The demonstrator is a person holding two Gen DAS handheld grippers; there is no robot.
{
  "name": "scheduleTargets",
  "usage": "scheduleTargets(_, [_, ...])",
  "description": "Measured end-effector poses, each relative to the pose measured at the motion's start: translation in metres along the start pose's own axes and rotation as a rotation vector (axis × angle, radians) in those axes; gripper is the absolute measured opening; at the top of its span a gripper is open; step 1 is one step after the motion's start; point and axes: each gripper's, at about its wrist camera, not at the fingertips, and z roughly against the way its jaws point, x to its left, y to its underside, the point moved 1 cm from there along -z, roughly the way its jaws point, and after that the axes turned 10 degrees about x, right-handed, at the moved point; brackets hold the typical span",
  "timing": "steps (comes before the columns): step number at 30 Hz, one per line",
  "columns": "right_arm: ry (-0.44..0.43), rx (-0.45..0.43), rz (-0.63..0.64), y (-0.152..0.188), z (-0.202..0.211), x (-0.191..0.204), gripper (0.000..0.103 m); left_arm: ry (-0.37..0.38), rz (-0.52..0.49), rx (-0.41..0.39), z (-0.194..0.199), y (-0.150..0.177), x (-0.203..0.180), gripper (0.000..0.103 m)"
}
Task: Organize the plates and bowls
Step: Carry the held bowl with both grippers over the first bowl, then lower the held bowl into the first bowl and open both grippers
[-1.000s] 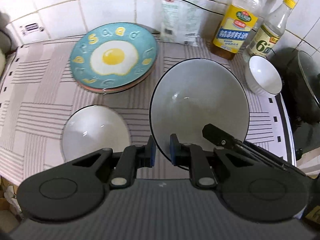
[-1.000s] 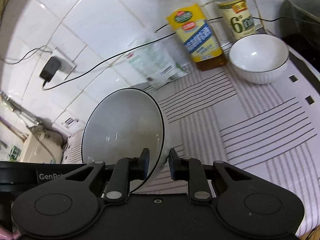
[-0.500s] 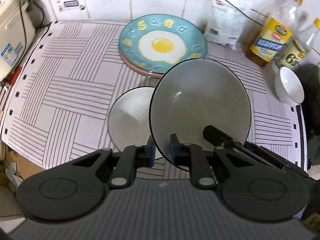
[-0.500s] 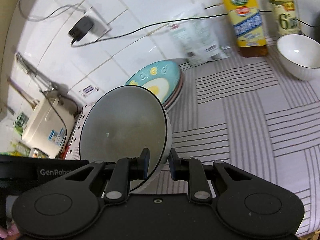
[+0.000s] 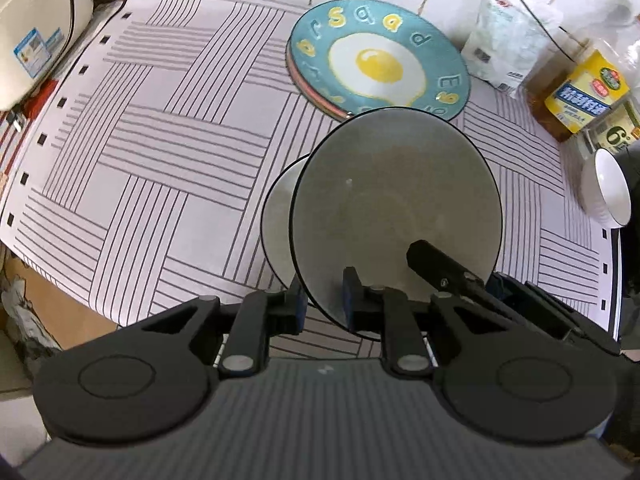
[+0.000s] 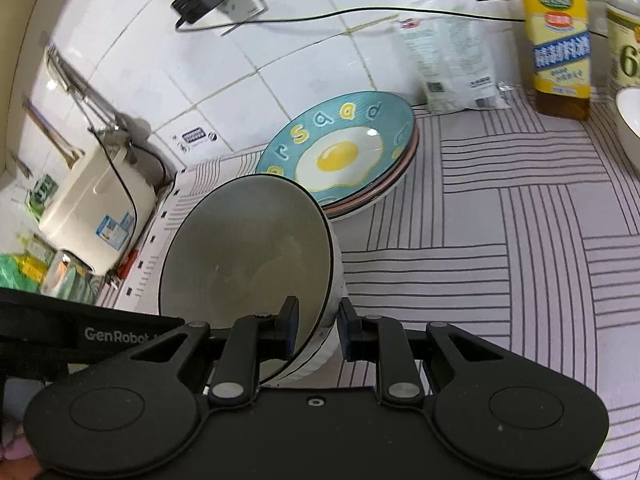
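Observation:
A large white bowl with a dark rim [image 5: 396, 208] [image 6: 248, 256] hangs tilted above the striped mat [image 5: 160, 160], held by both grippers. My left gripper [image 5: 323, 300] has the near rim between its pads and its jaws are opening slightly. My right gripper [image 6: 318, 320] is shut on the rim further right, and one of its fingers [image 5: 440, 268] shows inside the bowl. Under the held bowl, a second white bowl [image 5: 280, 220] sits on the mat, mostly hidden. Behind them lies an egg-patterned teal plate [image 5: 378, 60] [image 6: 340, 152] on a stack. A small white bowl [image 5: 604, 188] stands at the right.
Against the tiled wall stand a yellow-labelled oil bottle [image 5: 576, 92] [image 6: 562, 48], a second bottle [image 5: 616, 136] and a white bag [image 5: 504, 44] [image 6: 452, 52]. A cream appliance [image 5: 32, 28] [image 6: 96, 208] sits at the mat's left end. The mat's front edge drops off at lower left.
Both grippers carried the large bowl leftwards across the mat. It now hangs over the second bowl, which lay apart to its left a second ago. The small bowl has slid to the right edge.

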Motion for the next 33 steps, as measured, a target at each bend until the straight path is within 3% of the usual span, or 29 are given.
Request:
scheduleTargets(9, [0.096, -0.019, 0.165, -0.002, -0.012, 0.016, 0.024, 0.044, 0.066, 0.079, -0.015, -0.006, 0.013, 0.017])
scheduleTargets(15, [0.134, -0.032, 0.238, -0.001, -0.014, 0.019, 0.024, 0.008, 0.051, 0.092, -0.017, -0.008, 0.009, 0.017])
scheduleTargets(18, [0.157, -0.043, 0.278, 0.0, -0.016, 0.024, 0.024, -0.014, 0.063, 0.086, -0.018, -0.012, 0.011, 0.025])
scheduleTargets(21, [0.189, -0.064, 0.34, 0.004, -0.018, 0.029, 0.022, -0.001, 0.057, 0.087, -0.018, -0.014, 0.013, 0.025])
scheduleTargets(25, [0.175, -0.071, 0.322, 0.003, -0.017, 0.025, 0.022, -0.017, 0.043, 0.084, -0.017, -0.013, 0.01, 0.026])
scheduleTargets(27, [0.163, -0.066, 0.311, 0.003, -0.016, 0.023, 0.022, -0.031, 0.033, 0.076, -0.014, -0.012, 0.007, 0.032])
scheduleTargets(30, [0.14, -0.077, 0.275, 0.003, -0.008, 0.017, 0.022, -0.067, 0.014, 0.053, -0.008, -0.01, 0.002, 0.05])
scheduleTargets(33, [0.131, -0.091, 0.266, 0.005, 0.004, 0.011, 0.023, -0.048, -0.005, 0.038, -0.001, -0.006, -0.003, 0.053])
